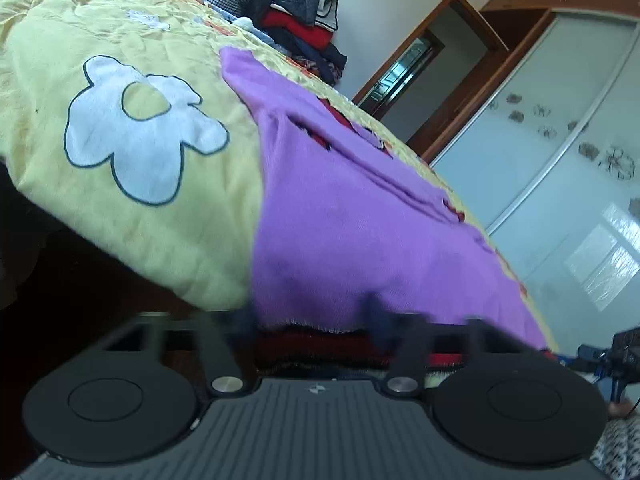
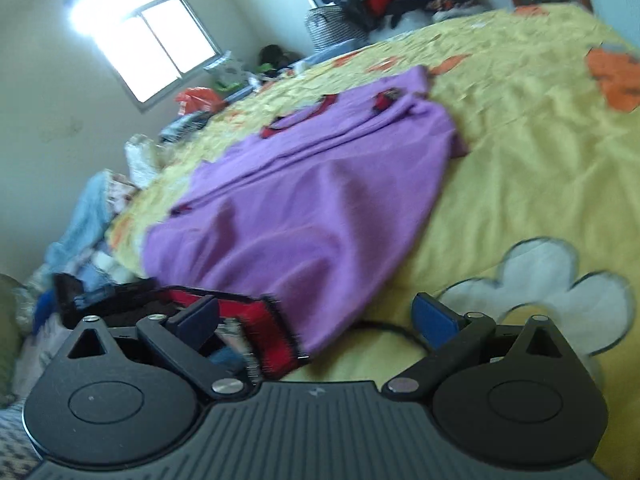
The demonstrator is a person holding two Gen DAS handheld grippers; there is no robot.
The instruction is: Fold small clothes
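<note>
Left tool (image 1: 312,320) pinches the purple sweater's (image 1: 360,220) hem; right tool (image 2: 316,320) gapes wide beside it.

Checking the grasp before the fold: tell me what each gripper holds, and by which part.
Right gripper: open, holding nothing. Left gripper straddles the red-and-black hem of the purple sweater; blur hides whether the fingers actually pinch it.

No words, numbers or brand names could be read in either view. The only sign was a small pale emblem (image 1: 316,389), too small to make out, moulded at the top middle of the ribbed grey body of the left gripper; a like emblem (image 2: 316,392) stood at the same spot on the right gripper's body.
</note>
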